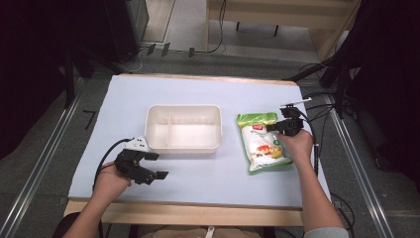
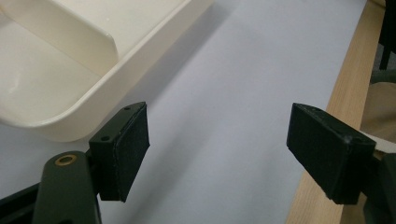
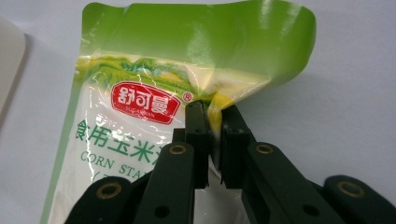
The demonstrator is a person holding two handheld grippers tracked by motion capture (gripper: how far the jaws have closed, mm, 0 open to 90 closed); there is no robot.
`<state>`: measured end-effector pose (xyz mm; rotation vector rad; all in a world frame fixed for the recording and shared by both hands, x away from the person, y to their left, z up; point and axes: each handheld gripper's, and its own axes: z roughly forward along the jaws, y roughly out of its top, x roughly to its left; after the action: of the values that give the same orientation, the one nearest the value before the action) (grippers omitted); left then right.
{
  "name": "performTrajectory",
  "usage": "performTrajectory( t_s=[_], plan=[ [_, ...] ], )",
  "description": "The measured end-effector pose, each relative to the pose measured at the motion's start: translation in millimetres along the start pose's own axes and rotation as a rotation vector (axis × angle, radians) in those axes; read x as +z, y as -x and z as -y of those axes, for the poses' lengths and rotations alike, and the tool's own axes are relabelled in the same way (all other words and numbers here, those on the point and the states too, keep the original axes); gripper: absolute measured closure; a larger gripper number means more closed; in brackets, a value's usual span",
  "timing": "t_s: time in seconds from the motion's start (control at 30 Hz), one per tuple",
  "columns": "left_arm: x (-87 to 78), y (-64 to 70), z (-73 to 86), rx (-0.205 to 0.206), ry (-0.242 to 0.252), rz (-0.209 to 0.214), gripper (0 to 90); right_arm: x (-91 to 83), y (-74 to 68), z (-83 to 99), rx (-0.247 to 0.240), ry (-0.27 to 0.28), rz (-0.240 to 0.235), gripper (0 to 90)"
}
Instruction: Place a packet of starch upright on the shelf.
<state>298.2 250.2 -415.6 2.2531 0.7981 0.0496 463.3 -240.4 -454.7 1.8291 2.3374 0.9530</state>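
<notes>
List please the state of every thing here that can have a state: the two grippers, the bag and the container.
Left gripper: open, holds nothing, jaws over the table beside the container.
Right gripper: shut on the corn starch bag, pinching its edge near the top.
Corn starch bag: sealed, lying flat on the table, right of the container.
White two-compartment container: empty, no lid on it, upright.

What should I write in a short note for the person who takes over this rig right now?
Right gripper: shut on the bag, pinching its edge near the green top.
Left gripper: open, holding nothing, near the tray's front left corner.
Bag: lies flat on the table, right of the tray.
Tray: white, two compartments, both empty.
Done: bag gripped.
Left: probably lift the bag and put it in the tray.
</notes>
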Motion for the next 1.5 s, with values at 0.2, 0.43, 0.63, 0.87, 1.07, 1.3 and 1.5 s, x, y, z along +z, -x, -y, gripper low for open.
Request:
performTrajectory(
  t_s=[0.2,0.43,0.63,0.87,1.07,1.3,1.5],
  plan=[
    [-1.8,-1.5,0.4,-0.001,0.006,0.0,21.8,-17.4,-4.2,-4.2,-0.002,0.037,-0.031,86.6],
    [-2.0,-1.4,0.4,-0.003,0.016,0.008,21.8,-44.3,-9.7,-0.5,-0.033,0.11,-0.063,87.0],
    [-3.6,-2.8,0.6,-0.009,0.018,0.002,21.8,-66.5,-18.8,3.0,-0.054,0.147,-0.095,87.1],
    [-5.2,-3.4,1.3,-0.011,0.022,0.002,21.8,-85.5,-32.6,6.9,-0.094,0.174,-0.114,87.2],
    [-5.4,-3.9,1.7,-0.015,0.027,0.002,21.8,-102.5,-44.1,9.9,-0.113,0.186,-0.158,87.9],
    [-6.1,-4.2,2.0,-0.018,0.034,0.005,21.8,-116.0,-52.7,11.3,-0.116,0.21,-0.221,88.0],
    [-6.7,-3.9,2.0,-0.019,0.041,0.007,21.8,-126.8,-60.6,11.1,-0.119,0.241,-0.28,88.1]
  ],
)
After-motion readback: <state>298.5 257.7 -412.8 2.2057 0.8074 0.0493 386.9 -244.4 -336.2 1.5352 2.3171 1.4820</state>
